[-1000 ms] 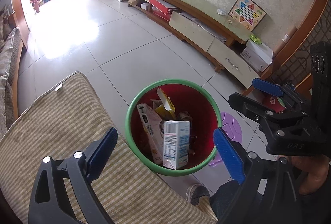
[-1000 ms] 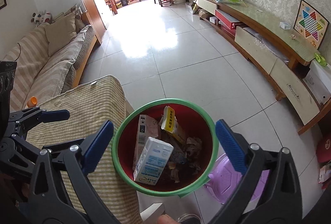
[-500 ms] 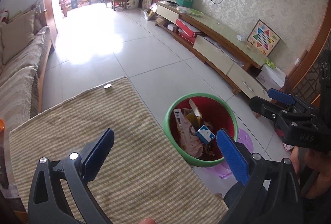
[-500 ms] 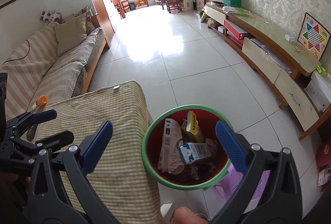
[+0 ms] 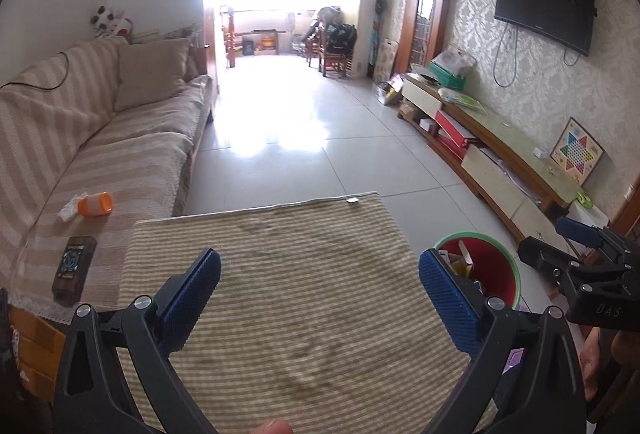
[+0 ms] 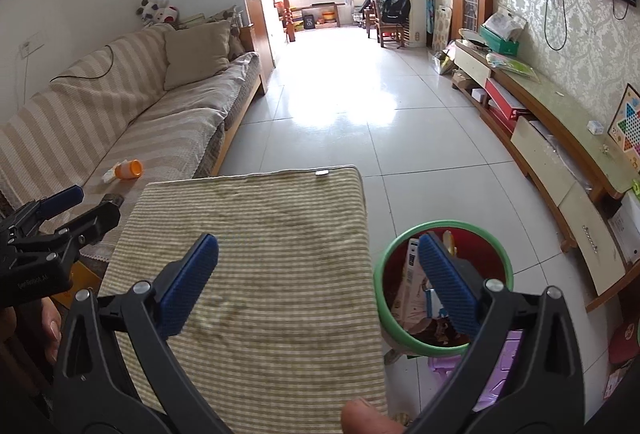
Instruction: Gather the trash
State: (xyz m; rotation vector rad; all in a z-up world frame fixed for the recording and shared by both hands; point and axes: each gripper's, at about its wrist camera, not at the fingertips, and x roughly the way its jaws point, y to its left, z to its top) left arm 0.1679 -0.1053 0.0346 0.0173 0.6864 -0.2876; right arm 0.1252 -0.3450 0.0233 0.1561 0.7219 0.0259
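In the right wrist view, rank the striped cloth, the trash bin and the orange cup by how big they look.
1. striped cloth, by far the largest.
2. trash bin.
3. orange cup, smallest; it also lies farther from the camera, so part of that is distance.

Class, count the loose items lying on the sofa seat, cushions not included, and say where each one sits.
3: an orange cup on its side, a white tissue touching it, and a dark packet nearer the camera. More may be hidden outside the view.

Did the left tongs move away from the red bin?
Yes. The left tongs pulled back from the bin, now hanging open over the striped cloth.
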